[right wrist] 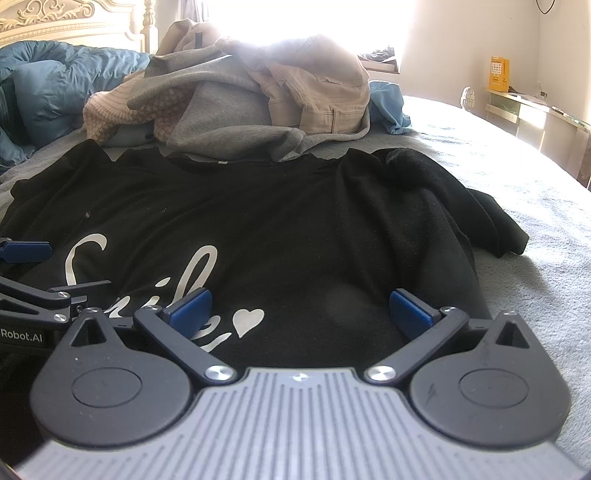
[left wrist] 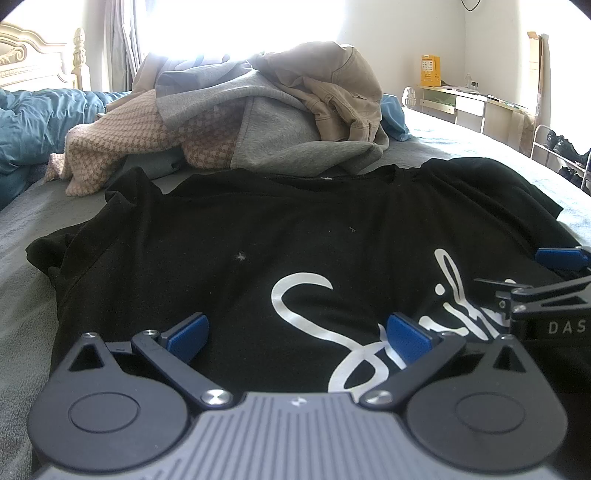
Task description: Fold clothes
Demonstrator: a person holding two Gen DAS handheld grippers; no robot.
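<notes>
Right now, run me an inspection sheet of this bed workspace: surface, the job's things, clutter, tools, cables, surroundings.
Surface: grey bed cover, blue duvet bunched at the head end.
Job's things: black shirt spread flat, white script print facing up, far sleeve crumpled.
Clutter: unfolded pile behind the shirt, with a grey garment, a tan one and a checked pink one.
Tools: left tool open over the shirt's near part; right tool open beside it; neither grips cloth.
Cables: a thin dark loop on the wall.
Surroundings: headboard, bright window, desk, yellow box.
</notes>
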